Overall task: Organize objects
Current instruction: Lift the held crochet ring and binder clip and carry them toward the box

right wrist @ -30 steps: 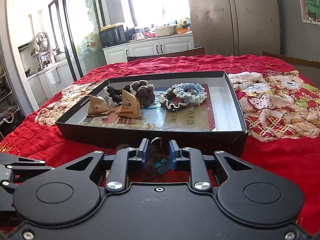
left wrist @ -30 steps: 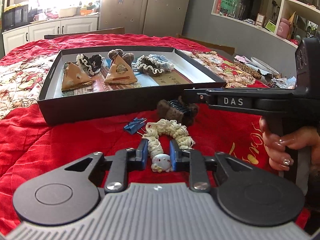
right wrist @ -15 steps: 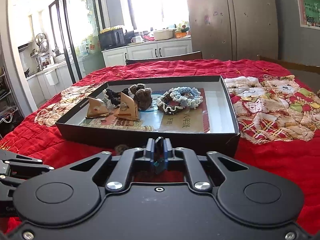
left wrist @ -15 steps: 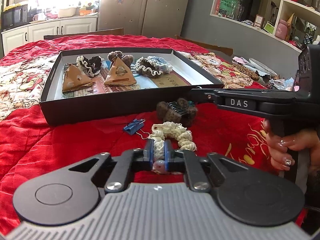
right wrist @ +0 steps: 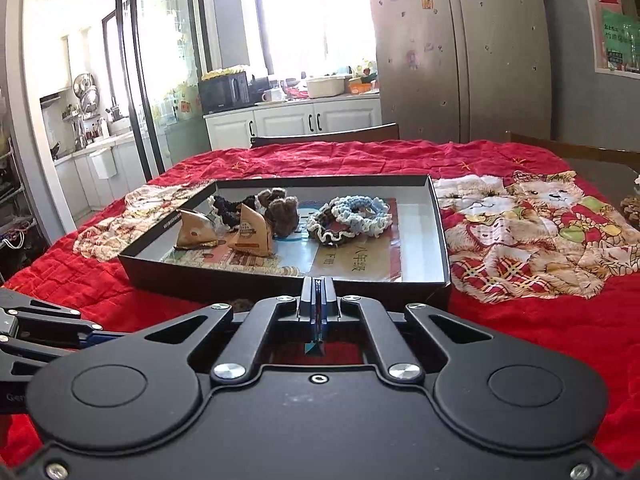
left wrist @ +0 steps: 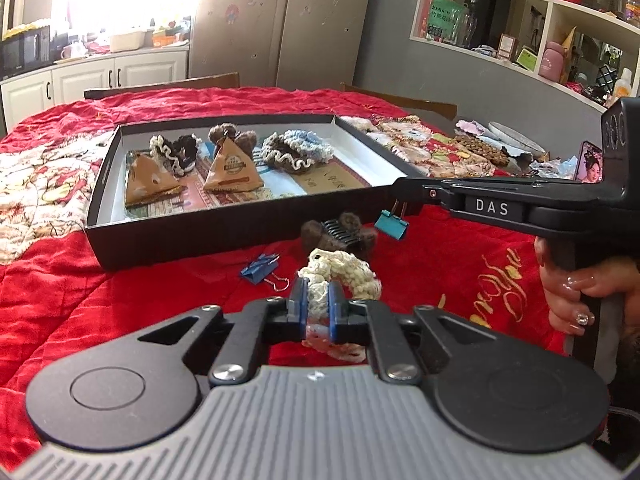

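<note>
Where pads meet, teal binder clip [right wrist: 316, 344] is mostly hidden.

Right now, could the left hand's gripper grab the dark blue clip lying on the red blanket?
Probably not yet. The left gripper has its fingers shut on the cream scrunchie, so they are full. The dark blue clip lies close ahead with nothing covering it.

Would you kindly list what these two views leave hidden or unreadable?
- Left wrist view: the near end of the cream crocheted scrunchie is covered by the left gripper.
- Right wrist view: most of the teal binder clip is hidden between the right gripper's shut jaws.
- Right wrist view: the fuzzy brown hair claw is hidden behind the gripper body.
- Both views: printing on the tan triangular packets is too small.
</note>
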`<action>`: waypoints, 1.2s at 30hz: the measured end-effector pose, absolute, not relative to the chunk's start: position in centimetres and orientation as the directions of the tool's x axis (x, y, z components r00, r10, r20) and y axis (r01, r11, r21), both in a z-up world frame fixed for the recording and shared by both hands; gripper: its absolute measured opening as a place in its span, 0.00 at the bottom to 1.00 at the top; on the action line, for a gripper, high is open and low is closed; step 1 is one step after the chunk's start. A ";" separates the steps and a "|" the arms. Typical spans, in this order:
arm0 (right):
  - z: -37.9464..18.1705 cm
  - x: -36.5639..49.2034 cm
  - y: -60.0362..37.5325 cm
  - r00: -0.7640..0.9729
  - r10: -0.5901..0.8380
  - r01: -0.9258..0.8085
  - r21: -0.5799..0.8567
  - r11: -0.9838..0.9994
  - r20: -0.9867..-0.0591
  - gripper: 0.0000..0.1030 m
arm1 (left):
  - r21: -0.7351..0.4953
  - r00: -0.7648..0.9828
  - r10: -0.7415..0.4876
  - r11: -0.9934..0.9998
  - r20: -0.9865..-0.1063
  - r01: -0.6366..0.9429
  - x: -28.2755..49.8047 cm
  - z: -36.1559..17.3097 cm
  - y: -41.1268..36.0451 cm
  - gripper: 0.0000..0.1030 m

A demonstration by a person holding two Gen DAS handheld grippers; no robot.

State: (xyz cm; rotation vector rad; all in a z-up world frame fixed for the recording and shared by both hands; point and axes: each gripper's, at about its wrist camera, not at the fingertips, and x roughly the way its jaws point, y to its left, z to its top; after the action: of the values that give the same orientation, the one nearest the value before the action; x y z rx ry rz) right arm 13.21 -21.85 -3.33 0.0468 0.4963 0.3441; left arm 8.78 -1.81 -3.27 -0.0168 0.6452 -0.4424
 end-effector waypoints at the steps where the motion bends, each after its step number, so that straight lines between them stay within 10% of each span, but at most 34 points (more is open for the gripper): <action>1: -3.2 13.1 -21.9 0.825 0.336 -0.313 0.126 0.941 -0.455 0.03 | -0.150 0.712 -0.405 0.907 -0.574 0.394 8.7 -3.1 -1.8 0.12; 36: 1.2 12.7 -22.8 0.851 0.368 -0.343 0.132 0.930 -0.375 0.03 | -0.113 0.785 -0.433 0.895 -0.443 0.431 9.9 3.1 -3.2 0.12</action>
State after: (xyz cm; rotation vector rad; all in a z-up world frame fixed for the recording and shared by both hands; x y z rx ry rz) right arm 12.73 -22.76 1.18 0.0613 0.4073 0.3745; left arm 9.95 -3.20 3.09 -0.0054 0.4793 -0.4659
